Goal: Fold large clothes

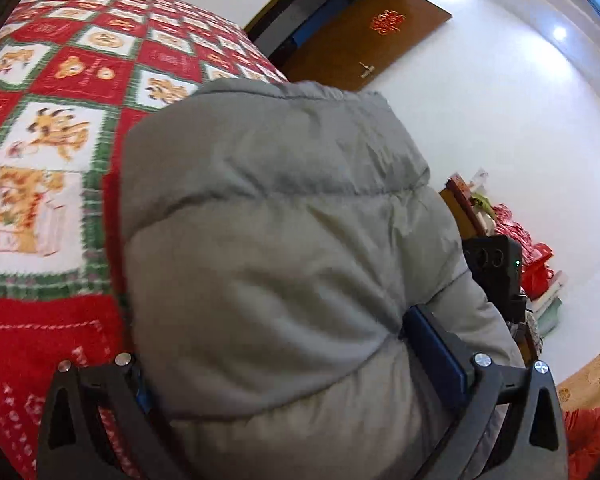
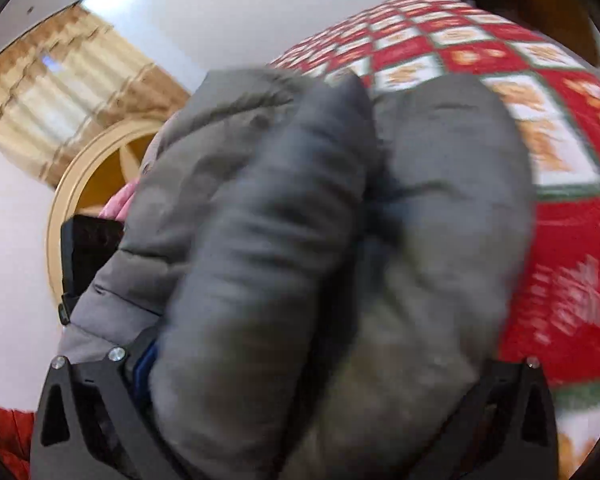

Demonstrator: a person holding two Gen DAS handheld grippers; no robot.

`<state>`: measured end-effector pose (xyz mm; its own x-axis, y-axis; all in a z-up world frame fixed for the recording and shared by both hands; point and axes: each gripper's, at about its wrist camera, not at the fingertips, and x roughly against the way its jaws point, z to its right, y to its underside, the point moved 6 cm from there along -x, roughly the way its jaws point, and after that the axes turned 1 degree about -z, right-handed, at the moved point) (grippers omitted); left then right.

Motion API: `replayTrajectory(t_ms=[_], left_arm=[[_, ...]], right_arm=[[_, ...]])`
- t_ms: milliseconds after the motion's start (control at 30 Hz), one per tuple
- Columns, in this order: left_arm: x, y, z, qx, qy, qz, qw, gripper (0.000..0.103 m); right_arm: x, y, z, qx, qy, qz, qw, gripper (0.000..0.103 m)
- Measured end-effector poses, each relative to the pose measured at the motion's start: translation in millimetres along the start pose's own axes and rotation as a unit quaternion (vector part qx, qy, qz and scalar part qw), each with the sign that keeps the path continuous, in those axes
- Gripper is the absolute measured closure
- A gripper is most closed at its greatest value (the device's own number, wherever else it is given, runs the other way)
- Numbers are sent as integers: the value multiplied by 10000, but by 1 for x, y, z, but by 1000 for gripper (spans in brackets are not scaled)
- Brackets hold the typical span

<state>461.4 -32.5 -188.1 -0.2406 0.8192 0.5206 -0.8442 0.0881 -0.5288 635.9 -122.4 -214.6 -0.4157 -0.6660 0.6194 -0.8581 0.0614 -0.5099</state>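
Left wrist view: the left gripper (image 1: pixel 300 364) has its fingers spread wide, and the puffy grey jacket (image 1: pixel 284 240) fills the gap and bulges out past the tips. Both pads press into it, so it looks held. The red blanket (image 1: pixel 60 80) lies beyond.

Right wrist view: the right gripper (image 2: pixel 304 364) is also spread wide around the folded jacket (image 2: pixel 300 220). I cannot tell if it squeezes. Move both hands together, so the bundle stays folded.
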Motion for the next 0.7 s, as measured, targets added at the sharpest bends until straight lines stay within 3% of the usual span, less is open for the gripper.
replayTrajectory(t_ms=[33, 100, 200, 400, 567, 700], left_arm=[[1, 0, 1, 27, 75, 6, 10000, 3], [7, 4, 1, 198, 228, 42, 9995, 12], [17, 18, 11, 498, 468, 115, 9976, 24], [44, 43, 57, 747, 964, 245, 9922, 24], [55, 49, 128, 327, 1351, 181, 9901, 25], [42, 42, 197, -126, 1706, 59, 9852, 24]], right_arm=[[-5, 1, -6, 25, -88, -49, 9999, 15], [-9, 5, -16, -128, -366, -135, 9992, 40], [-6, 21, -32, -295, -462, -118, 9984, 51], [33, 58, -71, -770, -845, 238, 9932, 59], [96, 80, -98, -1020, -1207, 824, 9840, 62], [174, 87, -109, -917, -1004, 1411, 9806, 63]])
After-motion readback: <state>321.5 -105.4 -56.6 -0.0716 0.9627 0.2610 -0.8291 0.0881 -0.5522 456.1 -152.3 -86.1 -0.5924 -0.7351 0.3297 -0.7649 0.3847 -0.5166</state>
